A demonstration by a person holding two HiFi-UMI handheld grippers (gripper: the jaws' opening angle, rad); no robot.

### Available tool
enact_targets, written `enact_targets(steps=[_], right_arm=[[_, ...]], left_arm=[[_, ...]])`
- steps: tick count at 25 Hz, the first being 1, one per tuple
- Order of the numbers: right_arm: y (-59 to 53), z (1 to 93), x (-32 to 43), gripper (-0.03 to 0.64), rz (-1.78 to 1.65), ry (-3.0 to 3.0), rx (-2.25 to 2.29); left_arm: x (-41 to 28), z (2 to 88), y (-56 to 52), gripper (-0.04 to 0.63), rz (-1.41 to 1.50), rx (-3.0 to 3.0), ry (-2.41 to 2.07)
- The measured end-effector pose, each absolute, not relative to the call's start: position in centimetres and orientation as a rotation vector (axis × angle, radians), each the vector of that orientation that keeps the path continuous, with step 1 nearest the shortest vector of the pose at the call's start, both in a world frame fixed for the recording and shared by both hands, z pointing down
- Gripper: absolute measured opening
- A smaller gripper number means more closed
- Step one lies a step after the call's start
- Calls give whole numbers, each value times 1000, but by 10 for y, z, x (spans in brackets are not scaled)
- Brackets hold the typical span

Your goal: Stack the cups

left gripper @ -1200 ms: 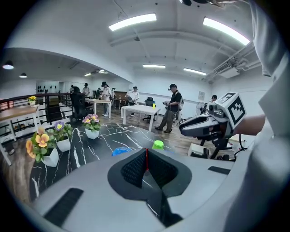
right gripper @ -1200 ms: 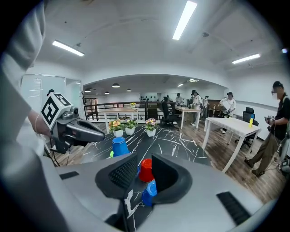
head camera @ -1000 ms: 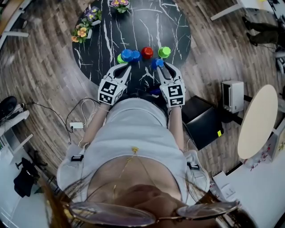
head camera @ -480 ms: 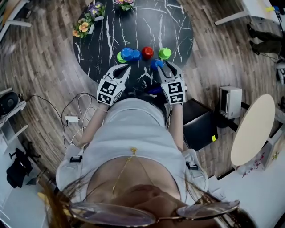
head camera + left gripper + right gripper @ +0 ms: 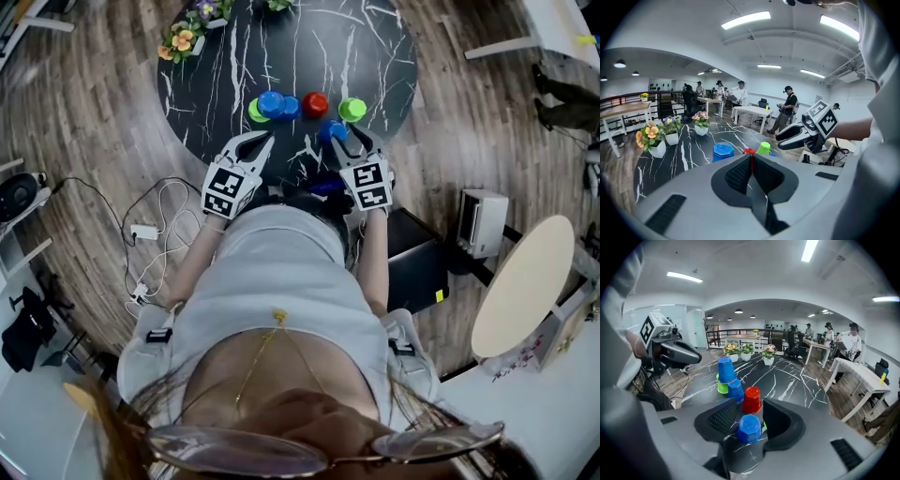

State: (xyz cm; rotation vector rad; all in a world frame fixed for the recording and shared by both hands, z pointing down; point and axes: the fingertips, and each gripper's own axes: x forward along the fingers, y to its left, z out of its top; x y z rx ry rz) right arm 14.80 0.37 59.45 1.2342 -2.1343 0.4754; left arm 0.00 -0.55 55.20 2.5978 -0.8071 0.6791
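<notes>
Just been opening: right gripper (image 5: 750,408), apart around 1 blue cup (image 5: 750,428), not pressing, probably releasing it onto the worktop (image 5: 792,376). Left gripper (image 5: 751,157) together, empty, waiting.

- Premises: large open-plan office or lab floor, shared by several work groups.
- Lighting: long white ceiling strip lights (image 5: 745,19) on a white ceiling with exposed ducts.
- Furniture: white rectangular work tables (image 5: 750,111) in rows, and a round black marble-patterned table (image 5: 309,47) carrying white pots of flowers (image 5: 656,140).
- Occupancy: several people (image 5: 787,101) standing or seated at the tables.
- Fabric: grey-brown wood-plank floor (image 5: 84,122); black metal railing (image 5: 740,335) at the far side.
- Services: loose white cables (image 5: 155,225) on the floor.
</notes>
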Motion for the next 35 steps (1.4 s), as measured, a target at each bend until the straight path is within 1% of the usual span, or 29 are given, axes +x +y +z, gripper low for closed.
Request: enact_targets(steps=[12, 16, 25, 35], right_arm=[[3, 633, 150, 203, 455, -2086, 1033], [7, 647, 147, 222, 468, -2090, 943], [13, 676, 149, 225, 448, -2023, 807], [11, 685, 147, 224, 458, -2014, 808]], left_arm=[[-6, 560, 2, 32, 702, 2541, -867], [-8, 565, 2, 32, 711, 2523, -878], [-9, 567, 2, 32, 730, 2508, -892], [-16, 569, -1, 32, 733, 2497, -909]])
